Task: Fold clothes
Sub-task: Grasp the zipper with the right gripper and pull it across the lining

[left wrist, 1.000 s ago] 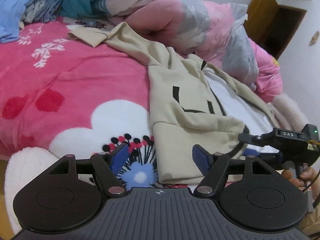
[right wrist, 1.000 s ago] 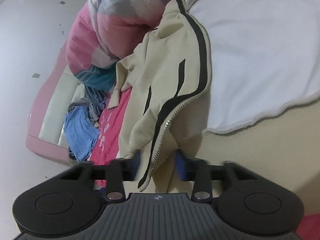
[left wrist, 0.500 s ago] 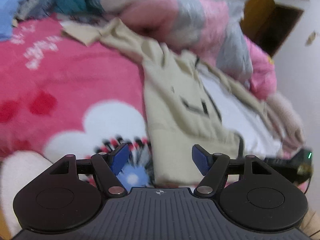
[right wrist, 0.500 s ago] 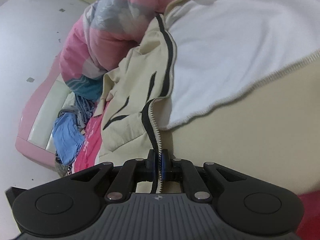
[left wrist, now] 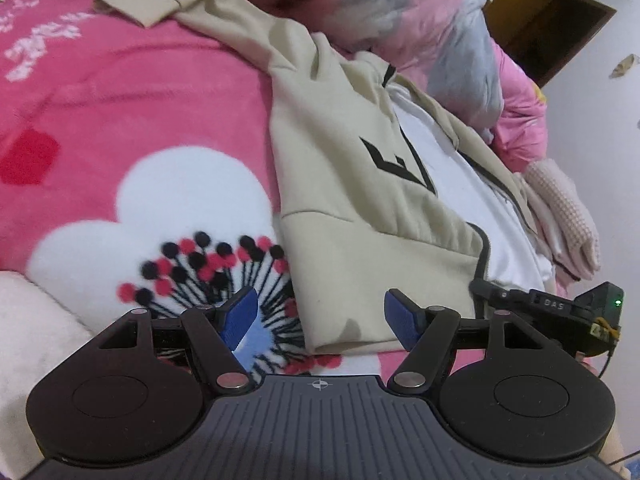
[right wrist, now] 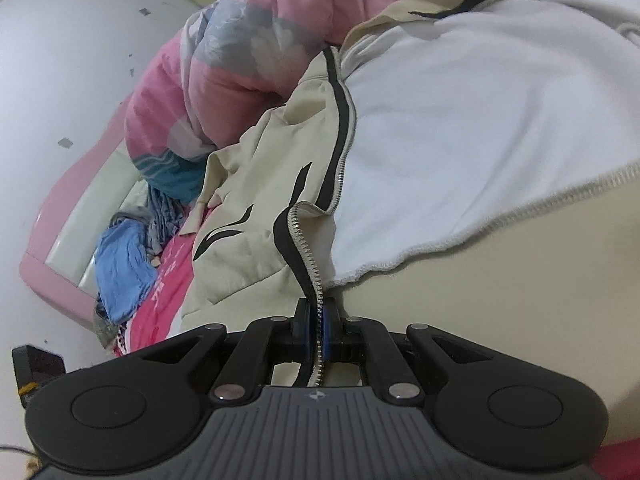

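A beige zip jacket (left wrist: 344,184) with black stripes and a white lining (left wrist: 472,200) lies spread open on the pink blanket (left wrist: 120,92). My left gripper (left wrist: 320,316) stands open just above the jacket's bottom hem corner, blue pads on either side, nothing pinched. In the right wrist view the same jacket (right wrist: 248,208) fills the frame, lining (right wrist: 460,132) up. My right gripper (right wrist: 318,328) is shut on the zipper edge (right wrist: 308,256) of the front panel. The right gripper (left wrist: 484,290) also shows at the left view's right edge, at the zipper.
A rumpled pink and grey quilt (left wrist: 420,20) lies beyond the jacket. Blue clothes (right wrist: 120,264) are piled at the bed's far corner. A folded pale towel (left wrist: 560,208) sits right of the jacket. A wooden cabinet (left wrist: 548,20) stands by the wall.
My right gripper closed on the jacket's zipper edge, which had been loose between open pads. The left gripper dipped closer to the hem, still open.
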`<state>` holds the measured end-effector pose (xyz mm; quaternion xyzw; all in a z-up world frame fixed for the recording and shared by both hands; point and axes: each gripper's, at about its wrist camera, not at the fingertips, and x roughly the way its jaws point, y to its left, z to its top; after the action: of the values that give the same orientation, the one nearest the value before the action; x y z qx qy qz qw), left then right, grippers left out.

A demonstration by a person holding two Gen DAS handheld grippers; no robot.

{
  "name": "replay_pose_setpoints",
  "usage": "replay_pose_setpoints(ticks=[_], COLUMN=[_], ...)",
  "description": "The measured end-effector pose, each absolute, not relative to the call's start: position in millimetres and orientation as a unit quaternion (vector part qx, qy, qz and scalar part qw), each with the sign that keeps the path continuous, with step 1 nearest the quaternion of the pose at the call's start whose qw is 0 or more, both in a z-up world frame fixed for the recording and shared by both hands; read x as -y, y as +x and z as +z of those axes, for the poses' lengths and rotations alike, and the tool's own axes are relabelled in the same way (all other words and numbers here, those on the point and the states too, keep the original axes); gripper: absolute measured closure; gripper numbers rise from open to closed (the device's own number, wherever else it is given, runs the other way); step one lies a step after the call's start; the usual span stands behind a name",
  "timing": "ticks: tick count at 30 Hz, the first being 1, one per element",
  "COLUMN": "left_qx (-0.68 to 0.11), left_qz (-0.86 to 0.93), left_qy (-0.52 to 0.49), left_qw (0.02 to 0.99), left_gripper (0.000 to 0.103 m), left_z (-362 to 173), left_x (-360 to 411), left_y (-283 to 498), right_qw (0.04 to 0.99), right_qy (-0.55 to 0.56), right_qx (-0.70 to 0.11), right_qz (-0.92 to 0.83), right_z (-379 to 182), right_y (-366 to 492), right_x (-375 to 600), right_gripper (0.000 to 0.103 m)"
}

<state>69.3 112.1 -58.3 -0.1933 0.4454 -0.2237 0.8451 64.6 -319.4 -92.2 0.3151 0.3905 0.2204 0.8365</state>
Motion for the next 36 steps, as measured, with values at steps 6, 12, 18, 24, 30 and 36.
replay_pose_setpoints(ticks=[6,12,18,24,30,36], left_qx=[-0.441,-0.433,-0.426,-0.419,-0.418,-0.419], left_qz=[-0.23,-0.24,-0.245,-0.257,-0.274,-0.276], left_qy=[-0.165,-0.172,-0.178,-0.175,-0.185,-0.182], left_qw=[0.852,0.851,0.853,0.853,0.846,0.846], left_gripper=[0.033,0.033,0.033,0.033,0.034,0.034], left_z=[-67,-72,-71,-73,-76,-76], left_x=[-105,-108,-110,-111,-116,-115], left_y=[74,79,80,83,85,85], right_qw=[0.843,0.845,0.857,0.862,0.894,0.92], right_qy=[0.295,0.349,0.275,0.213,0.188,0.155], right_qx=[-0.391,-0.348,-0.395,-0.431,-0.379,-0.341], right_qz=[0.221,0.209,0.184,0.16,0.15,0.117], right_z=[-69,-45,-46,-63,-45,-47], right_y=[72,100,180,223,217,225], right_x=[332,362,309,281,284,281], right_gripper=[0.064,0.058,0.061,0.089,0.097,0.098])
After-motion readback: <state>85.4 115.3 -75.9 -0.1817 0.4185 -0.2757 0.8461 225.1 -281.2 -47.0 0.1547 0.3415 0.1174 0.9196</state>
